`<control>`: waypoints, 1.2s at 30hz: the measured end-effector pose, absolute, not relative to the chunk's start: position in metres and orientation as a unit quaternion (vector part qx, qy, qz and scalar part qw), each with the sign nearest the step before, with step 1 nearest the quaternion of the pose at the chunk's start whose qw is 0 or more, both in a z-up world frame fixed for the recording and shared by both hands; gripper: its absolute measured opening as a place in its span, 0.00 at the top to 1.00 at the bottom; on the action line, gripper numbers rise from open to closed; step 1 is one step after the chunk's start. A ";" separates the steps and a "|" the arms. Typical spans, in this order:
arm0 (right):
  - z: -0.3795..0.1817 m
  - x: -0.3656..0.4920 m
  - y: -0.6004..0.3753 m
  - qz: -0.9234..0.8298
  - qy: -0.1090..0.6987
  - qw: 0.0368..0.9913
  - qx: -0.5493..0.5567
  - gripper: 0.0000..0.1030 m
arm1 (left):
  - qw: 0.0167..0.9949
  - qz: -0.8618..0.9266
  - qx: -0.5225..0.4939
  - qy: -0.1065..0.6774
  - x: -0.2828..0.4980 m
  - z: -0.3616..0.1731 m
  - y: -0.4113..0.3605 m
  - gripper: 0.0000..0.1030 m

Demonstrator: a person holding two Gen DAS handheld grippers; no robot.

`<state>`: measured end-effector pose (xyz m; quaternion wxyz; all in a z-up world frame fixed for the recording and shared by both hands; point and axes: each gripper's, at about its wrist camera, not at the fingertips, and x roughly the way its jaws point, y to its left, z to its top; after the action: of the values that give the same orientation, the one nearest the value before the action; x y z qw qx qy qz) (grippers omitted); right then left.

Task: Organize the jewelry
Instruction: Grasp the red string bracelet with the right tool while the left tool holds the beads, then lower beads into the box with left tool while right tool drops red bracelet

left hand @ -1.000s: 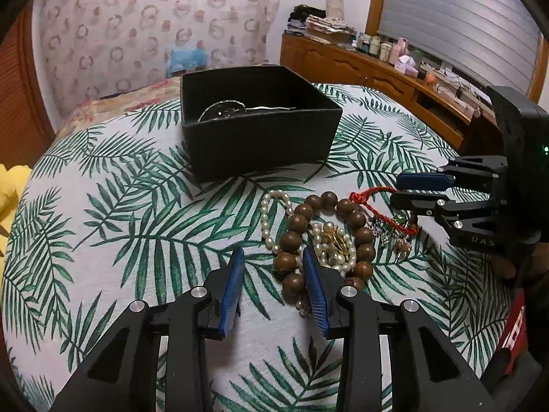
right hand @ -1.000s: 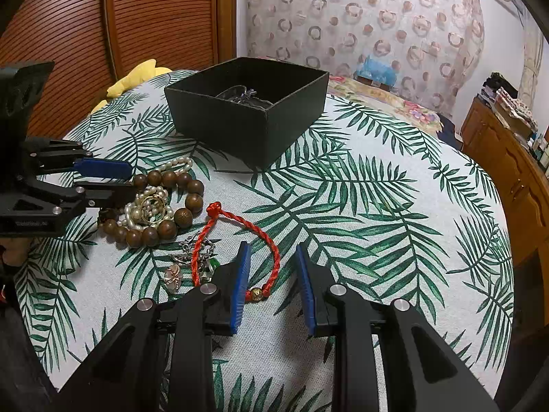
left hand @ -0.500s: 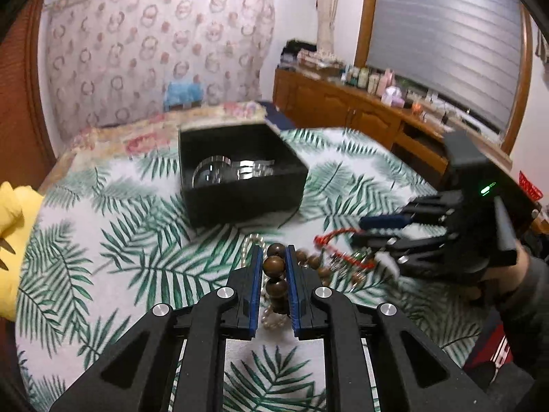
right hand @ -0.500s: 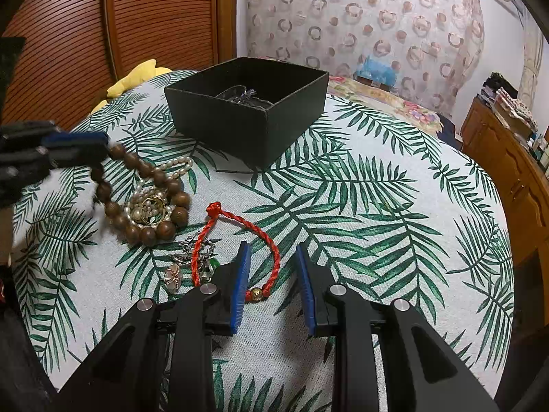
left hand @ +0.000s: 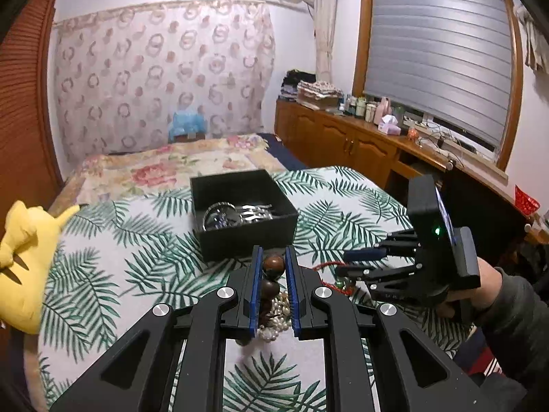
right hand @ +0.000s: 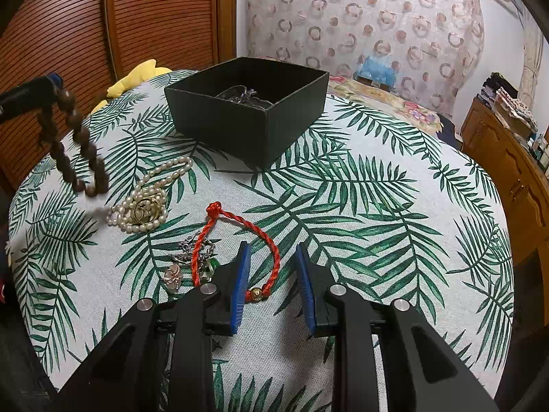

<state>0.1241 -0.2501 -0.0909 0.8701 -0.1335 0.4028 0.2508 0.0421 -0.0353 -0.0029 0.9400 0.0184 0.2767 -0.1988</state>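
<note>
My left gripper (left hand: 272,257) is shut on a brown wooden bead bracelet (left hand: 272,265) and holds it in the air; in the right wrist view the bracelet (right hand: 73,144) hangs above the table at the left. A black open box (left hand: 240,213), also in the right wrist view (right hand: 247,116), holds silvery jewelry. A pearl necklace with a gold ring (right hand: 144,202), a red cord bracelet (right hand: 240,237) and a silver charm chain (right hand: 185,257) lie on the palm-leaf tablecloth (right hand: 377,206). My right gripper (right hand: 271,267) is open, low over the red cord bracelet.
A yellow plush toy (left hand: 24,261) lies at the table's left edge. A bed (left hand: 171,168) stands behind the table. A wooden sideboard (left hand: 360,140) with bottles runs along the right under the window. A slatted wooden door (right hand: 103,17) is at the left.
My left gripper closed on the wooden bead bracelet and lifted it off the pearl necklace, rising well above the table. The right gripper has stayed still and open over the red cord bracelet.
</note>
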 end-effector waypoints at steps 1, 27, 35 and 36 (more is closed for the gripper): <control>-0.091 0.124 -0.250 0.251 0.403 0.870 -0.134 0.72 | 0.941 -0.198 0.018 0.274 0.041 -0.001 -0.034 0.88; -0.026 0.148 -0.241 0.300 0.348 0.879 -0.131 0.97 | 0.940 -0.194 0.027 0.279 0.091 0.018 -0.032 0.88; 0.003 0.177 -0.231 0.322 0.307 0.887 -0.125 0.97 | 0.944 -0.177 0.033 0.275 0.118 0.029 -0.027 0.88; 0.007 0.183 -0.229 0.325 0.302 0.888 -0.125 0.97 | 0.945 -0.173 0.035 0.276 0.122 0.030 -0.027 0.88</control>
<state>0.1827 -0.2288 0.0065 0.8876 -0.1254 0.3016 0.3247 0.1225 -0.0269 0.0300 0.9450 0.0353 0.2756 -0.1726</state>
